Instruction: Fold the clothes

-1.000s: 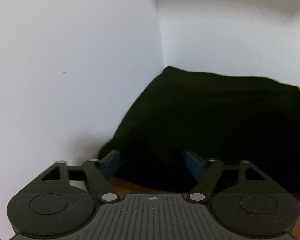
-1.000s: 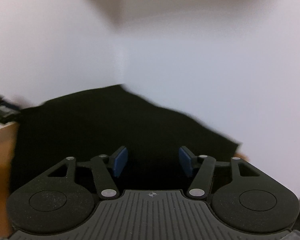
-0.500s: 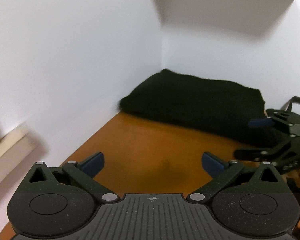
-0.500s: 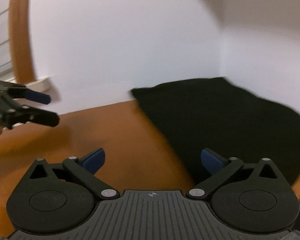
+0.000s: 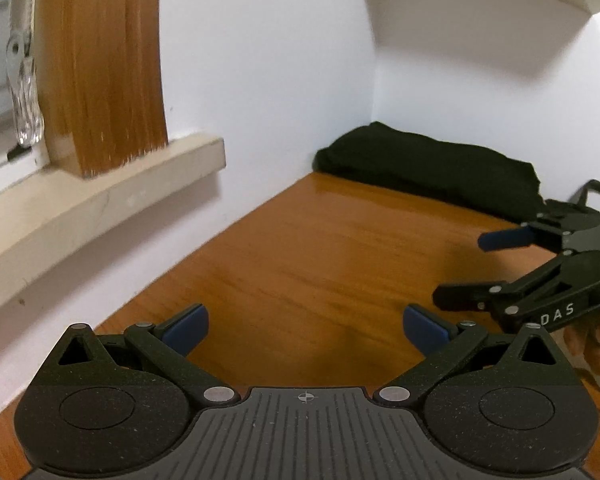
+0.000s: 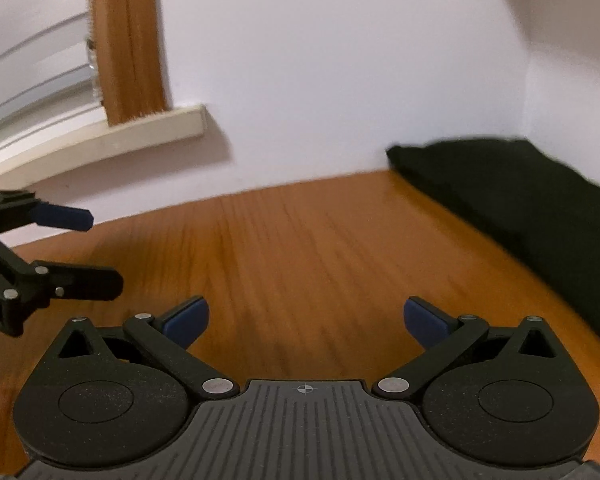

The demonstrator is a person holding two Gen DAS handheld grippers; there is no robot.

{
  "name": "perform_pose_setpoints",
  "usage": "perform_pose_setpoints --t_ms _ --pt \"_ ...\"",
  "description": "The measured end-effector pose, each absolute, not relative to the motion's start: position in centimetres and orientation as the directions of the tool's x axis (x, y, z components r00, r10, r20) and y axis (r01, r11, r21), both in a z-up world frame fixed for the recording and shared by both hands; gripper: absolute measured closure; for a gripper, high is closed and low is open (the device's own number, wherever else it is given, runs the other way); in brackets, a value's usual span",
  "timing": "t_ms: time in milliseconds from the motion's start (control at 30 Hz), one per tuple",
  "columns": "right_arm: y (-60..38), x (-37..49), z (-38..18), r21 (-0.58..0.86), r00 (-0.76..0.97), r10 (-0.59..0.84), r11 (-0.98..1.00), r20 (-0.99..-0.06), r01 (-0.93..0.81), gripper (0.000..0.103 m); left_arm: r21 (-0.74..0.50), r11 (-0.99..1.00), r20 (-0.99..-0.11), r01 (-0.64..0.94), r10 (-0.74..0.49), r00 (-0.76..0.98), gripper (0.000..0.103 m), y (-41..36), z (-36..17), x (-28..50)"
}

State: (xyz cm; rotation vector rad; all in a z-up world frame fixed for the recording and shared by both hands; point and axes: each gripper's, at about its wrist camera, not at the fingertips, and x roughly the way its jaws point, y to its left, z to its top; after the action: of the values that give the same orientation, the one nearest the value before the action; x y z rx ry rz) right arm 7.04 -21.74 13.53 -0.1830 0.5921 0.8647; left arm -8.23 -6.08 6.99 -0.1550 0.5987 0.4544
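- Jaws: the left gripper [image 5: 306, 330] stands with its two blue-padded fingers [image 5: 186, 328] spread wide and nothing between them, only bare wood below; the right gripper [image 6: 306, 320] is spread just as wide and likewise empty. Each also appears at the edge of the other's view, side on, with one finger above the other.
- Table [image 5: 320, 264]: an orange-brown wooden top with visible grain, set into a corner formed by two white walls [image 5: 268, 80]; most of its surface is uncovered.
- Black garment [image 5: 432, 168]: folded into a low, flat, roughly rectangular bundle that lies in the far corner of the table, its long side against the back wall and its short end against the side wall. The cloth is matt and uniformly dark; no seams, print or label can be made out. Its near edge is rounded and slightly uneven. In the right wrist view the same bundle [image 6: 512, 200] runs along the table's right edge, blurred. Both grippers are well apart from it.
- Window sill [image 5: 100, 200]: a cream ledge projecting from the side wall above the table's left edge, carrying a wooden frame upright [image 5: 100, 64].
- Hand [image 5: 592, 344]: a few fingers visible behind the right gripper.
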Motion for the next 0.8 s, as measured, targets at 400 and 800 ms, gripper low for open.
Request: perform_pose_setpoints --t_ms 400,800 --pt "-21.4 6.4 12.0 0.051 0.644 0.498 0.812 -0.581 -0.582 0.000 0.001 0.932 -0.616 -0.364 0.287 0.734 0.000 -1.1 2.0 -0.9" --pt "-21.4 5.1 11.3 0.023 0.708 0.324 0.916 -0.627 -0.400 0.000 0.022 0.957 -0.654 -0.290 0.233 0.719 0.000 -1.2 1.0 0.5"
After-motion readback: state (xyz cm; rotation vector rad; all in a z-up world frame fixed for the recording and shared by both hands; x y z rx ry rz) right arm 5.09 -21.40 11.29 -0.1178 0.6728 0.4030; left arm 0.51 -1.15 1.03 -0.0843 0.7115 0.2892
